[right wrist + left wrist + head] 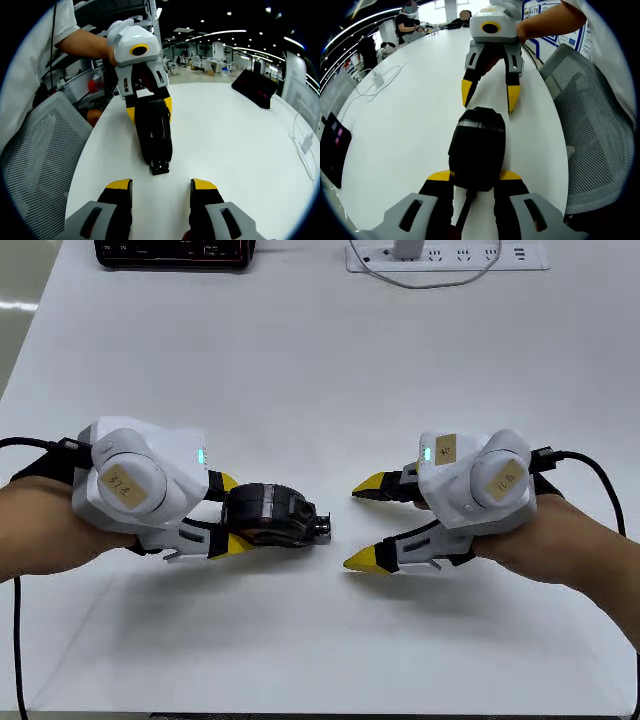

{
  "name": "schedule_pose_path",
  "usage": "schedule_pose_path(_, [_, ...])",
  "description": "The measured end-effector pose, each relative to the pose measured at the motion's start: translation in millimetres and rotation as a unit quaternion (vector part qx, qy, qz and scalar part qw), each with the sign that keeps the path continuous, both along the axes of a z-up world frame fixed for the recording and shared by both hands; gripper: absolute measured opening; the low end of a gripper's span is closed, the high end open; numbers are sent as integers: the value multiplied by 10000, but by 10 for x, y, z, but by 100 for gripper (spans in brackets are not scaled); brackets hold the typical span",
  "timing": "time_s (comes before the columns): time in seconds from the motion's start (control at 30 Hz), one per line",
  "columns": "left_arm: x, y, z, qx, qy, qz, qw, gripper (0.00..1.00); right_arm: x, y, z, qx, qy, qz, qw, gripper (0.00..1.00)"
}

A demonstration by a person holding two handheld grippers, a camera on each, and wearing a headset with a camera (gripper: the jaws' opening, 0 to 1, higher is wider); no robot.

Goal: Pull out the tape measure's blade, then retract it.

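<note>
A black tape measure [268, 514] lies on the white table [320, 380] with its blade tip [322, 525] pointing right; no blade is drawn out. My left gripper [228, 514] is shut on the tape measure [477, 147], its yellow fingertips [439, 175] pressed on both sides of the case. My right gripper [365, 523] stands open a little to the right of the blade tip, apart from it. In the right gripper view the tape measure [154, 130] lies just beyond my open fingertips [119, 184], and its tip [160, 167] faces the gap. The right gripper [490, 95] faces the left one.
A power strip [450, 254] with a white cable lies at the table's far edge, and a black device [175, 250] sits at the far left. A grey mesh chair [585, 120] stands beside the table. People sit in the background [410, 20].
</note>
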State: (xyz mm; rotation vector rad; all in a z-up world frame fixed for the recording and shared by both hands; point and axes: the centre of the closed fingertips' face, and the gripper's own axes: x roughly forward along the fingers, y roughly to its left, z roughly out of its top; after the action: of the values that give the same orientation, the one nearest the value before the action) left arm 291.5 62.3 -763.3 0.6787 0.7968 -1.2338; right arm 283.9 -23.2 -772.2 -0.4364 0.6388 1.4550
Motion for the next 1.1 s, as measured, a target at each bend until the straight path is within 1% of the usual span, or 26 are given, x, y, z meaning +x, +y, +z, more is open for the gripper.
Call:
schedule_pose_path(0.23, [1,1,-5,-5,-2,34,10000,25,28,81,-12,70,-53,34,10000,39])
schedule_pose_path(0.37, [1,3,-7,-15,16,65,10000,25,40,115,-24,87,-83,75,9999,34])
schedule_pose_path(0.43, [2,2,-6,-18,22,77,10000,25,46,132,-34,112,-35,49,9999,33])
schedule_pose_path(0.53, [1,1,-7,-14,17,80,10000,25,42,151,-38,139,-56,93,9998,28])
schedule_pose_path(0.7, [3,3,-8,-14,23,77,10000,25,39,195,-61,160,-59,140,9998,25])
schedule_pose_path(1.1, [4,2,-12,-7,28,91,10000,26,31,255,-51,247,-116,242,9993,17])
